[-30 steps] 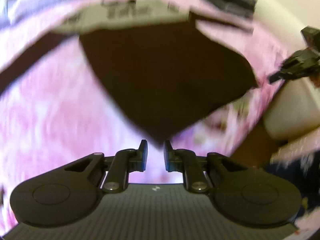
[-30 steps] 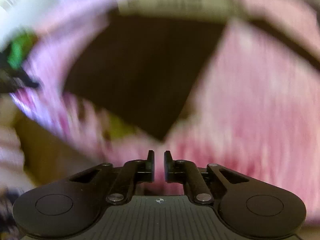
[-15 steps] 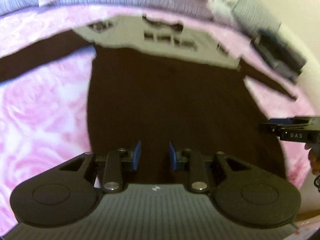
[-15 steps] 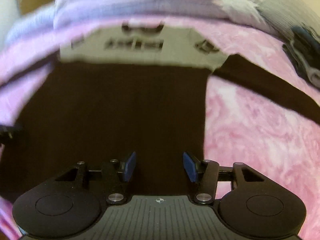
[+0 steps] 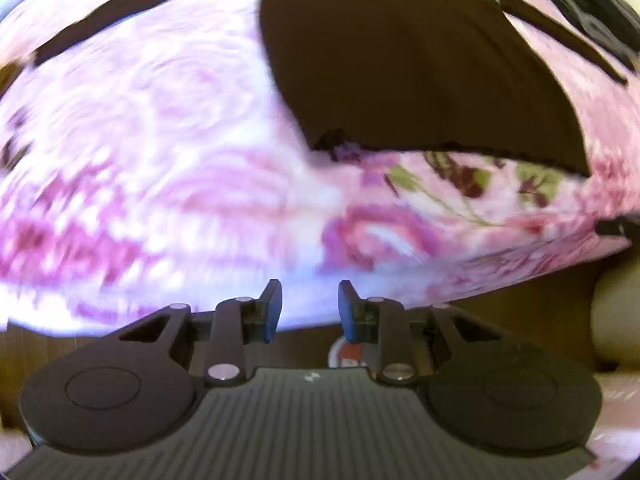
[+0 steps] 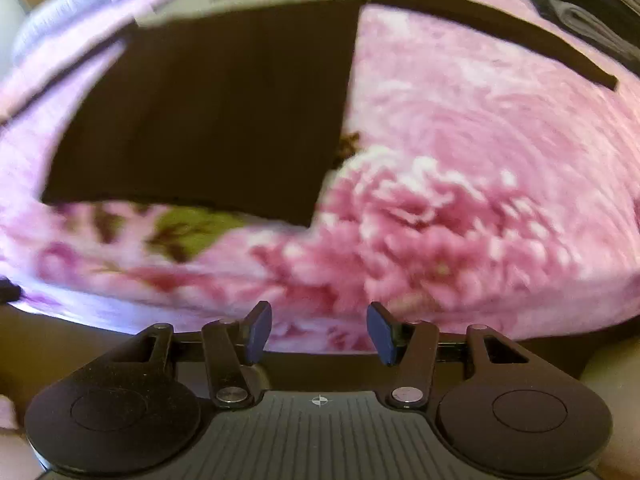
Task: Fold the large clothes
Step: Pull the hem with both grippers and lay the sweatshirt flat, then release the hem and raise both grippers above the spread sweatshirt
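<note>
A dark brown long-sleeved garment (image 5: 420, 68) lies flat on a pink floral bedspread (image 5: 160, 168), its grey printed chest panel at the far end and its sleeves spread to both sides. The right wrist view shows the same garment (image 6: 224, 112) at upper left, its near hem straight. My left gripper (image 5: 310, 308) is open over the bed's near edge, well short of the hem, with nothing between its fingers. My right gripper (image 6: 318, 332) is open too, empty, also back from the hem.
The bedspread (image 6: 480, 184) ends in a near edge, with brown floor below it. Dark folded items (image 6: 592, 20) lie at the far right of the bed. The other gripper's tip (image 5: 620, 226) shows at the right edge of the left wrist view.
Both grippers held the garment's hem corners shut a second ago, then opened and let go. Now both have pulled back toward the bed's near edge, leaving the garment flat.
</note>
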`<control>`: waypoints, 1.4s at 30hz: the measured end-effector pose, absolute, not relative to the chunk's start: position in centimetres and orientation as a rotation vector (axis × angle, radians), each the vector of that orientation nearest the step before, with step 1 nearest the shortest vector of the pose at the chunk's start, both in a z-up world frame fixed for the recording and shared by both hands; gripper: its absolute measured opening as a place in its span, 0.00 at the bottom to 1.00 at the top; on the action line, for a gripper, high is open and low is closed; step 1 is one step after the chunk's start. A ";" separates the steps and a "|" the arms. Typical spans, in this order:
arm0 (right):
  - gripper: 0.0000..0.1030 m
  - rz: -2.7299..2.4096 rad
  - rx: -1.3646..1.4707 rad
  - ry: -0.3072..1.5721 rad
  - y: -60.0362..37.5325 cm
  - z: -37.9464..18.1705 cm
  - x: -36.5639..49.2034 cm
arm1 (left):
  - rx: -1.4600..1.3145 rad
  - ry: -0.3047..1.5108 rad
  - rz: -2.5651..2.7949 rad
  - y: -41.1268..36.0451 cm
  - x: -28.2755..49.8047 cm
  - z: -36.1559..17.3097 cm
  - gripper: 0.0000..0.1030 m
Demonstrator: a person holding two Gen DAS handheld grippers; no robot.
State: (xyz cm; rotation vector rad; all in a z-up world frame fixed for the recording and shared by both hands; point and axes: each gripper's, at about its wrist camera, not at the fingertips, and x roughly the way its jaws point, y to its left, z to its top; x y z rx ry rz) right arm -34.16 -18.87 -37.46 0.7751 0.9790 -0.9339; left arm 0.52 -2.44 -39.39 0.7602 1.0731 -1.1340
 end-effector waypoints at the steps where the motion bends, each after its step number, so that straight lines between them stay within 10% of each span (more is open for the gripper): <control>1: 0.49 -0.931 0.805 0.951 -18.3 -36.0 -35.2 | 0.728 1.077 -1.120 -1.8 0.0 -37.8 0.26; 14: 0.66 -0.872 0.651 0.852 -10.8 -15.9 -37.8 | 0.555 0.909 -1.147 0.8 -9.3 -17.1 0.54; 42: 0.66 -0.799 0.600 0.872 -3.1 -11.4 -39.7 | 0.601 0.813 -1.120 7.2 -15.7 -10.9 0.65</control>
